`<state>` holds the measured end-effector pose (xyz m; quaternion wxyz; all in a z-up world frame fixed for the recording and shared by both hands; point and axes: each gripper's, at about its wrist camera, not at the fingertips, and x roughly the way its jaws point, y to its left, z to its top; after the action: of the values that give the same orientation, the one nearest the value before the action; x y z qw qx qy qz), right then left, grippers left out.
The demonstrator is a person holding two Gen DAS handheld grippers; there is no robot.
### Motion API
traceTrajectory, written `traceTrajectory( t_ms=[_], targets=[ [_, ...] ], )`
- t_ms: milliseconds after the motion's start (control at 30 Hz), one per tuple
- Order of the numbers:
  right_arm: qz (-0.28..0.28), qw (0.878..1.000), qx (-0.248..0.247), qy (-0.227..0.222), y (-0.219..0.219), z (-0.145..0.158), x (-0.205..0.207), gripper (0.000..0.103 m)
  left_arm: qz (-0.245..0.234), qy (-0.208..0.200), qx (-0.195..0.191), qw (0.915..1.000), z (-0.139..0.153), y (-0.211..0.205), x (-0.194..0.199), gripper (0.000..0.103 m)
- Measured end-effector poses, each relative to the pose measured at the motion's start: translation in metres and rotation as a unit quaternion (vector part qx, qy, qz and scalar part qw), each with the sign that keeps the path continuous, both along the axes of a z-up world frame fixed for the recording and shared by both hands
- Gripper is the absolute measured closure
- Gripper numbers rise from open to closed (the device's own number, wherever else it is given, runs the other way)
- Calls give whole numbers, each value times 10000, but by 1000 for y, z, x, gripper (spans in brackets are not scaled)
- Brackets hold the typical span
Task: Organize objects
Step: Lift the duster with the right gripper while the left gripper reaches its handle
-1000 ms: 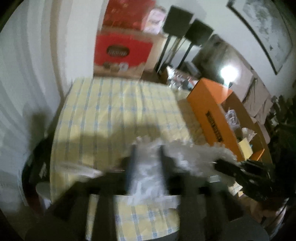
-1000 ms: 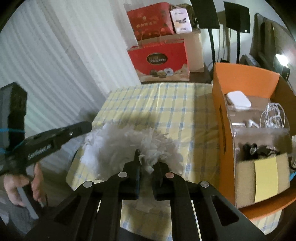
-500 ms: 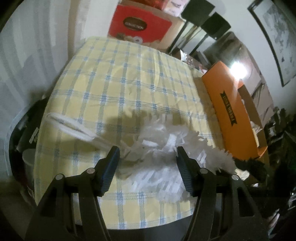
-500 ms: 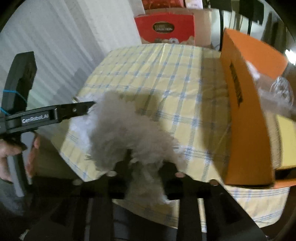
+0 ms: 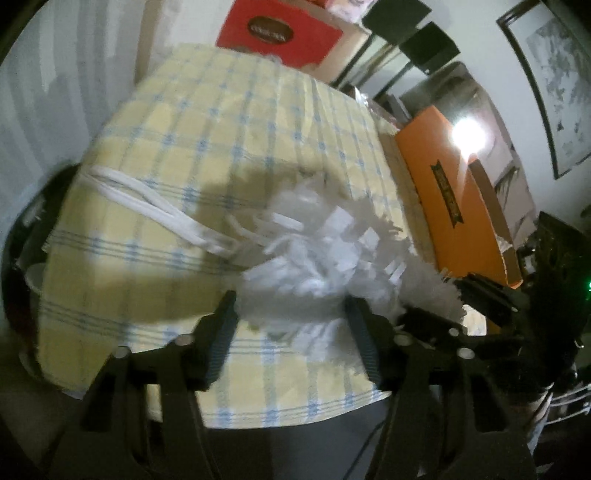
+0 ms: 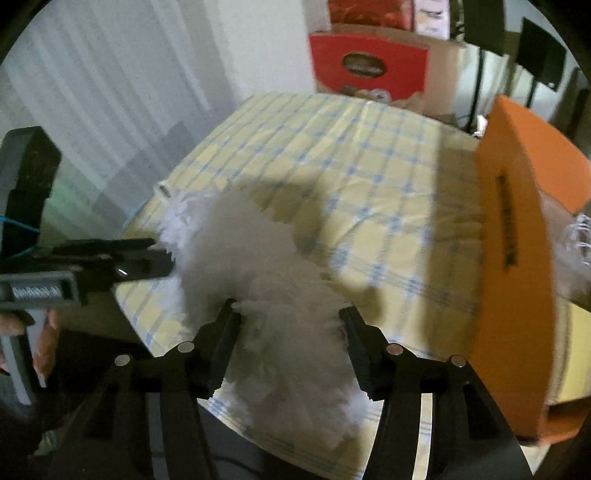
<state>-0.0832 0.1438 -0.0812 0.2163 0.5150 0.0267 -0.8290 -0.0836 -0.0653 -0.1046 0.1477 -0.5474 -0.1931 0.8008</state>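
Note:
A white fluffy duster (image 5: 325, 254) with a white flat handle (image 5: 147, 201) lies on the yellow checked tablecloth (image 5: 229, 122) near the table's front edge. My left gripper (image 5: 291, 314) is open, its jaws on either side of the fluffy head. My right gripper (image 6: 290, 325) is open too, jaws spread around the same duster (image 6: 258, 266). The left gripper's fingers (image 6: 110, 258) show in the right wrist view, touching the duster from the left. An orange open box (image 6: 517, 266) stands at the table's right side.
Red gift bags (image 6: 369, 70) and a cardboard box stand behind the table. Black music stands (image 5: 428, 33) are at the back right. A white curtain (image 6: 92, 92) hangs on the left. The orange box (image 5: 454, 206) holds cables and small items.
Both grippers were shut on the duster and held it above the table. They lowered it onto the cloth and opened; the duster now rests near the front edge.

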Motion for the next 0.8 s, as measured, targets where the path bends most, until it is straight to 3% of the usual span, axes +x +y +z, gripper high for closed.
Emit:
traceTrajectory(
  t_ms=[67, 100, 200, 267, 367, 433, 467, 500, 533, 567, 633, 800],
  targets=[
    [17, 10000, -39, -46, -2, -4, -1, 51, -69, 27, 143, 9999, -2, 5, -3, 72],
    [28, 10000, -76, -48, -2, -5, -1, 66, -89, 52, 187, 9998, -1, 6, -3, 76],
    [22, 9998, -212, -57, -1, -5, -1, 84, -213, 177, 111, 9996, 7, 14, -6, 89],
    [20, 9998, -214, -16, -1, -3, 0, 88, -269, 274, -22, 9993, 13, 18, -7, 96],
    [-43, 9996, -285, 5, 1, 0, 2, 90, -340, 359, -177, 9986, 21, 23, -9, 96],
    [-100, 9993, -354, 25, 5, 3, 1, 90, -376, 298, -246, 9985, 23, 24, -10, 93],
    [-134, 9993, -349, 20, 6, 3, 0, 90, -327, 274, -248, 9988, 25, 21, -10, 84],
    [-211, 9991, -359, -8, 9, 4, -2, 85, -275, 273, -258, 9989, 27, 17, -11, 77],
    [-318, 9987, -401, -63, 14, 3, -4, 79, -237, 317, -285, 9988, 31, 12, -13, 64],
    [-490, 9975, -497, -142, 21, 3, -6, 65, -155, 420, -352, 9984, 37, 6, -13, 56],
    [-655, 9957, -646, -143, 31, 7, -3, 51, -13, 598, -463, 9971, 47, -11, -17, 53],
    [-737, 9944, -752, -62, 40, 17, 15, 51, 106, 672, -647, 9956, 54, -34, -41, 52]
  ],
)
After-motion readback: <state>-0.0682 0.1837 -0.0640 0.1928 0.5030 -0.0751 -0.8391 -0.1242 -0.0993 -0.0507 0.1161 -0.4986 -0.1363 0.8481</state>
